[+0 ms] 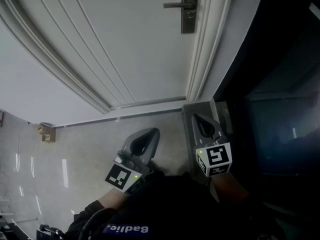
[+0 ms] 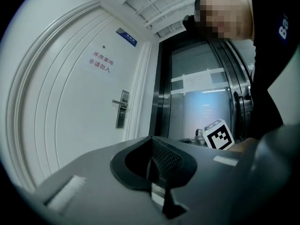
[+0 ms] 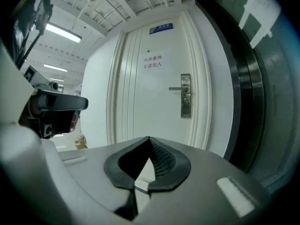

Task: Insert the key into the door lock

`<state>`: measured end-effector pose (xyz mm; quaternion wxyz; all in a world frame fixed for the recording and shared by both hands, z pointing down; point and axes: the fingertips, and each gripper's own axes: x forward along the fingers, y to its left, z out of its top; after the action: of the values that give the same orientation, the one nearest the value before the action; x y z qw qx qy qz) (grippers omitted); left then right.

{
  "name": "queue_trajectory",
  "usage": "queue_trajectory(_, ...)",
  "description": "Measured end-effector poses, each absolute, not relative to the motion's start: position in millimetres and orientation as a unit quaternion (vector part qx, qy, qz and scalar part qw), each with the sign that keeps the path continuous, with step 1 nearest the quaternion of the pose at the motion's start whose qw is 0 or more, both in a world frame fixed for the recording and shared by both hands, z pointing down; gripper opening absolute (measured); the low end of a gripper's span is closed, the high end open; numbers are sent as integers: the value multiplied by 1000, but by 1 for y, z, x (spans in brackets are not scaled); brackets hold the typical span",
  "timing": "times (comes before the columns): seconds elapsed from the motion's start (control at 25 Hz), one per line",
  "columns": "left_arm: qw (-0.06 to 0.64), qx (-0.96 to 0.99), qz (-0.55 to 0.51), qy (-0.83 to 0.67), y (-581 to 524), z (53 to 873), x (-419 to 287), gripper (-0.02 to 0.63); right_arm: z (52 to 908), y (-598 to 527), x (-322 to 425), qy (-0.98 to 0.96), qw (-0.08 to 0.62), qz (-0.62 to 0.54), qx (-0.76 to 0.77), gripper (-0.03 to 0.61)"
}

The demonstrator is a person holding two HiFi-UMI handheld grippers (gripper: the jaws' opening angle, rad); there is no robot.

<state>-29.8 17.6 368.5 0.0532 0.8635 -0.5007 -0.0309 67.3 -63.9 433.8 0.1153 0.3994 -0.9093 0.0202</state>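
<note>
Tally at the doorway, by kind

One white door [image 1: 125, 44] bears one lever handle [image 1: 176, 5], one lock plate [image 1: 189, 15], one blue sign [image 3: 161, 28] and one notice [image 3: 153, 62] in red print. Near: two grippers, left gripper [image 1: 150, 134] and right gripper [image 1: 199, 119], with one marker cube [image 1: 121, 177] each. Far left: one small box [image 1: 46, 132].

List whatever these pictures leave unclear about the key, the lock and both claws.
Key: in no view; neither the left claw nor the right claw, both shut, shows one.
Keyhole: too small on the lock plate, right gripper view.
Lock plate top: cut off by the upper edge, head view.
</note>
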Motion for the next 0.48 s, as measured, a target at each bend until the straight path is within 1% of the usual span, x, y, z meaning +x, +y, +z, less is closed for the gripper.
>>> queue_trajectory(0.24,66,858,-8,-509,44,379,17,12,439,-26,91,-927,76,50,364,2)
queue_trajectory(0.48,44,863,0,-504,71,378,29,12,425,12,89,-934,45,57,350,2)
